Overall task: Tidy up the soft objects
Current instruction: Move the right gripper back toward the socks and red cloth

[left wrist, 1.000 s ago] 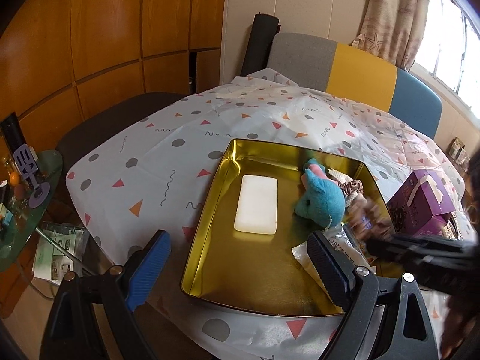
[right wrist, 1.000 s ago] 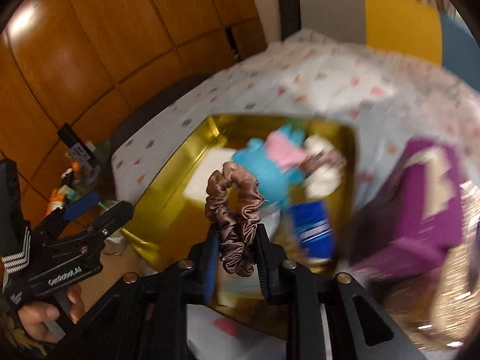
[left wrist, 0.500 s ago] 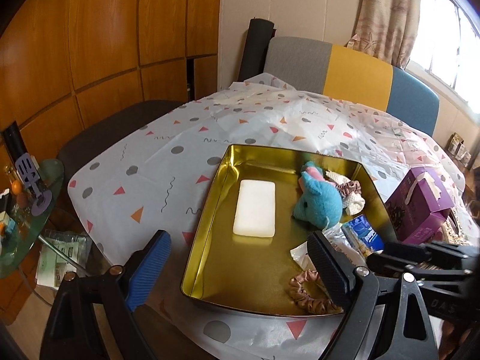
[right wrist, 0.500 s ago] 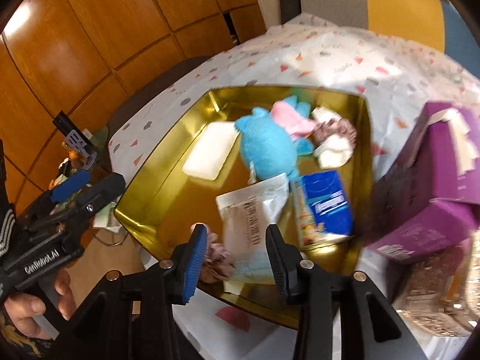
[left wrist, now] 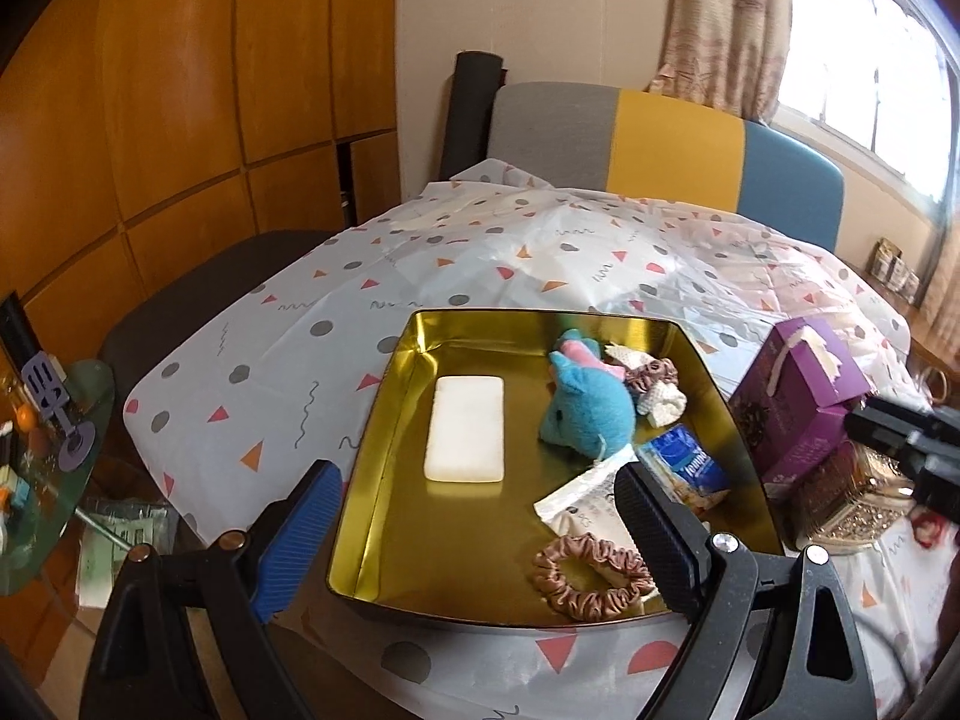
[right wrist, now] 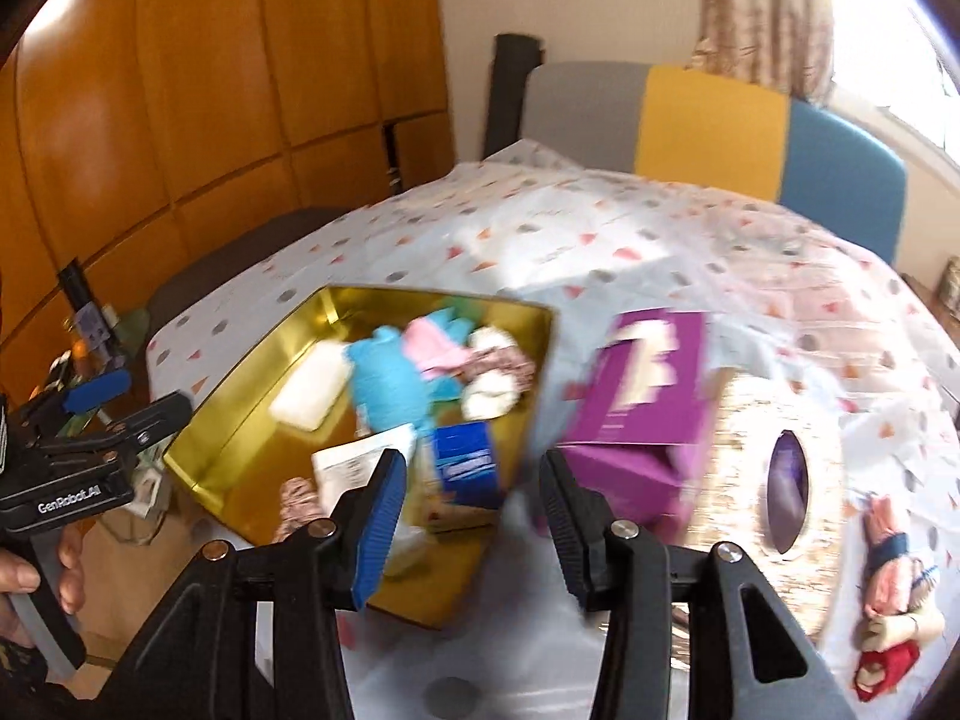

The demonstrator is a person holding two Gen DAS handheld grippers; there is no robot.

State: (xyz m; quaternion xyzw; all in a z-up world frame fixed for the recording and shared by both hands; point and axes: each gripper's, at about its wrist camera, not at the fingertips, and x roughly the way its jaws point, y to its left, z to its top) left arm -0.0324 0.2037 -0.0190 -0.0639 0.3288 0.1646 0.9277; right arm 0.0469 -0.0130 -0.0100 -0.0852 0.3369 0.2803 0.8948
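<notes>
1. Right now the gold tin tray (left wrist: 384,420) is sitting on the patterned tablecloth (left wrist: 288,372), and most of the soft things are lying inside it.
2. A pink satin scrunchie (left wrist: 591,576) is lying flat in the tray's near right corner, with nothing gripping it.
3. The blue plush toy (left wrist: 585,414) is resting near the middle of the tray, with a darker scrunchie (left wrist: 651,373) and a white knitted piece (left wrist: 660,405) tucked just behind it.
4. A white sponge-like pad (left wrist: 465,429) is lying flat towards the tray's left side, well apart from the plush.
5. A blue tissue pack (left wrist: 684,465) and a white paper packet (left wrist: 579,501) are sitting between the plush and the pink scrunchie.
6. The left gripper (left wrist: 474,540) is hovering over the tray's near edge with its jaws spread wide, holding nothing.
7. The right gripper (right wrist: 474,522) is hanging over the gap between the tray and the purple box (right wrist: 642,414); its jaws are opening and nothing is between them.
8. The right wrist view is blurring badly, so the tray's contents are smearing there.
9. A glittery gold tissue holder (right wrist: 774,480) is standing just right of the purple box.
10. A small doll (right wrist: 894,606) in red is lying on the cloth at the far right, outside the tray.
11. A person's hand (right wrist: 27,570) is holding the left gripper's handle.
</notes>
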